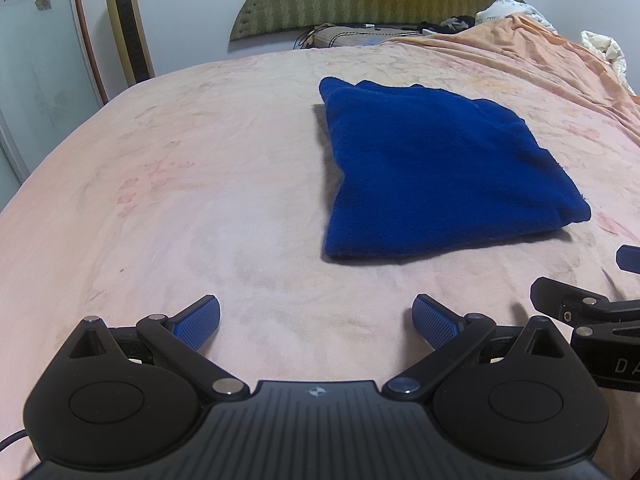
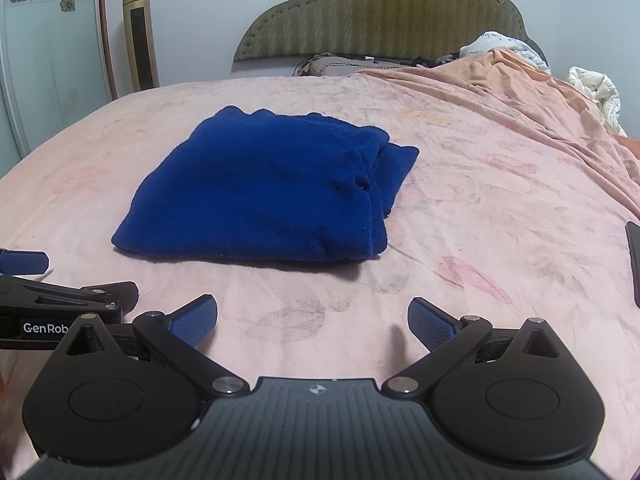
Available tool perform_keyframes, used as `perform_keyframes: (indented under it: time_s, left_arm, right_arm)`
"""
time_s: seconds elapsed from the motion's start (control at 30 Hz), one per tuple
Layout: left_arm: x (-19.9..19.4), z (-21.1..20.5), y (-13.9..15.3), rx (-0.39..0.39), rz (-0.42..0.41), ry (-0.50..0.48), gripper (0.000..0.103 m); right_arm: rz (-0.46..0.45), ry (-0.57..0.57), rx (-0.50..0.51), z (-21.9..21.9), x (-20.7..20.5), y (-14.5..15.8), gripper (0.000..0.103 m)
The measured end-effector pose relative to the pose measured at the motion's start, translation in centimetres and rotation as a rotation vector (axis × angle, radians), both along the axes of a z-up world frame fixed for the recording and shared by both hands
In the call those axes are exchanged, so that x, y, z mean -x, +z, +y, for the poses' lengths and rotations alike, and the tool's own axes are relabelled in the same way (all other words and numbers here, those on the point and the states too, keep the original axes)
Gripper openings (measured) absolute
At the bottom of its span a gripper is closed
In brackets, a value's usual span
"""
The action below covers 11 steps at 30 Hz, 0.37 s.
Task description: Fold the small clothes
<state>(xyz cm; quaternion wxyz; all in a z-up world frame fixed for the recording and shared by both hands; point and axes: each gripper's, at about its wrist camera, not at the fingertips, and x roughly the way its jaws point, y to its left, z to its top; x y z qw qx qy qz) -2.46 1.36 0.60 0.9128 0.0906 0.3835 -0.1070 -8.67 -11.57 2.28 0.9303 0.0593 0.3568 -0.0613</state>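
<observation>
Nearby, only bare pink bedsheet (image 2: 460, 208) surrounds the folded blue garment (image 2: 260, 188).

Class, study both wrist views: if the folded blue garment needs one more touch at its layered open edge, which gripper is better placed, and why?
Probably the right gripper. The blue garment has its stacked edges nearly straight ahead of it. From the left gripper, also open, they lie far right.

Both wrist cams low over bed (image 1: 200, 200), facing headboard (image 2: 380, 12); share blue garment (image 1: 436, 168).
</observation>
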Motion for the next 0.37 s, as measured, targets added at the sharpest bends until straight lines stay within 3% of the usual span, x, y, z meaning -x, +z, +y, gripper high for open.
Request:
perform_keyframes:
  time_s: [0.37]
  left_arm:
    - [0.21, -0.14, 0.51, 0.004, -0.038, -0.037, 0.103]
  right_arm:
    - [-0.01, 0.011, -0.049, -0.61, 0.12, 0.06, 0.102]
